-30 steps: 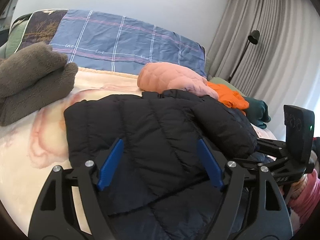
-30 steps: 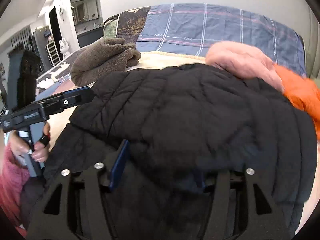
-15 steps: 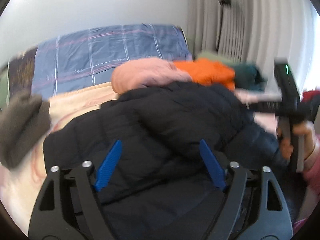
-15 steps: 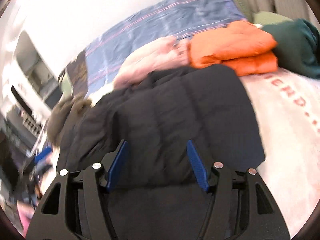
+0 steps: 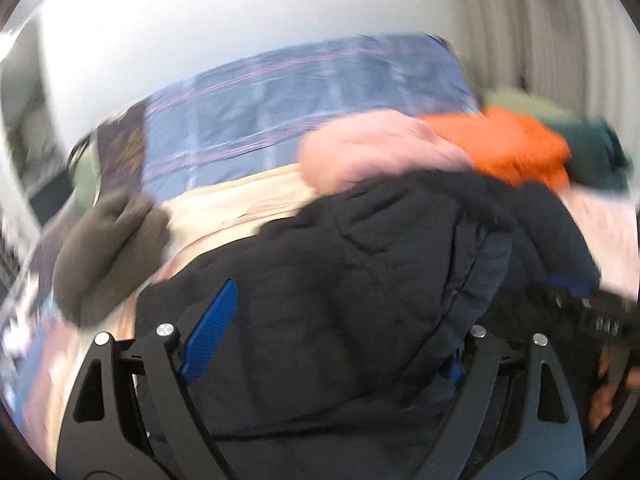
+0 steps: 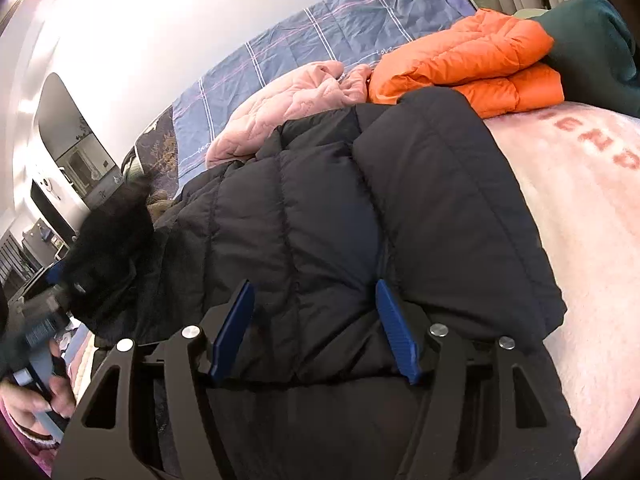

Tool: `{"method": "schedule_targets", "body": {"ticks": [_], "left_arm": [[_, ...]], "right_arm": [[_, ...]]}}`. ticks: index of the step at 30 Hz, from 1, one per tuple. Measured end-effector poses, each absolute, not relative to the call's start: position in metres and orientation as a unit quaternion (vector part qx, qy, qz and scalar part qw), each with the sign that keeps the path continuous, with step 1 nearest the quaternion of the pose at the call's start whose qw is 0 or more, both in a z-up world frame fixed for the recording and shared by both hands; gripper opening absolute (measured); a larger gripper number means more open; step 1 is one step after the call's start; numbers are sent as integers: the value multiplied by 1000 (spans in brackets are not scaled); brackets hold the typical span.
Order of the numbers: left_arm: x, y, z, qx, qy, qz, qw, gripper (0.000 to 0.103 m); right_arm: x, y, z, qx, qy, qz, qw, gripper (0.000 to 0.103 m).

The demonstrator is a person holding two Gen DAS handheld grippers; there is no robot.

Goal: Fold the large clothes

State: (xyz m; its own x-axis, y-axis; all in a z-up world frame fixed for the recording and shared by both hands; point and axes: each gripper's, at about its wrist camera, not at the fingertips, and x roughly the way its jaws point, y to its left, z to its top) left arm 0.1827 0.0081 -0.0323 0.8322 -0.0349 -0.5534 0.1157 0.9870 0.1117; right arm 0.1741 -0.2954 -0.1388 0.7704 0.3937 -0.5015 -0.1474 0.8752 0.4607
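- Jacket [image 6: 360, 216] lies on the bed [image 6: 592, 240], directly ahead of both grippers, long axis running toward the headboard.
- Right gripper [image 6: 316, 328]: jaws part-open, straddling a fold of the near hem; we cannot tell whether they pinch it.
- Left gripper [image 5: 328, 332]: jaws wide, just been opening, jacket bulging between; grip unclear through the blur.

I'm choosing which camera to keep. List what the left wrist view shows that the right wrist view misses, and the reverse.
Left wrist only: the brown fleece in full, though the whole picture is blurred.
Right wrist only: red lettering on the pink blanket, a doorway, and the person's hand.
Both: the black jacket, pink jacket, orange jacket, green garment and plaid pillow.
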Motion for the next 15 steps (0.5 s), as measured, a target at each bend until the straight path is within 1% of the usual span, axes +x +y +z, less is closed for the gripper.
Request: {"method": "schedule_targets", "body": {"ticks": [4, 8, 10, 11, 12, 13, 14, 15], "left_arm": [[183, 64, -45, -7, 322, -30, 946, 88], [197, 109, -76, -137, 386, -80, 909, 87], [206, 122, -88, -191, 400, -97, 891, 74], [212, 125, -93, -214, 405, -107, 882, 56], [217, 127, -95, -224, 408, -116, 878, 46], [220, 124, -95, -226, 409, -127, 875, 23], [222, 121, -90, -221, 407, -142, 875, 12], [222, 119, -82, -213, 399, -146, 880, 11]], "right_arm": [[174, -295, -139, 198, 306, 152, 919, 68], [174, -293, -139, 194, 306, 153, 920, 70], [173, -293, -139, 195, 306, 153, 919, 70], [173, -293, -139, 195, 305, 153, 919, 70], [173, -294, -139, 196, 305, 153, 919, 70], [173, -294, -139, 197, 304, 154, 919, 70], [173, -294, -139, 200, 301, 155, 920, 70], [172, -295, -138, 202, 298, 156, 920, 70]]}}
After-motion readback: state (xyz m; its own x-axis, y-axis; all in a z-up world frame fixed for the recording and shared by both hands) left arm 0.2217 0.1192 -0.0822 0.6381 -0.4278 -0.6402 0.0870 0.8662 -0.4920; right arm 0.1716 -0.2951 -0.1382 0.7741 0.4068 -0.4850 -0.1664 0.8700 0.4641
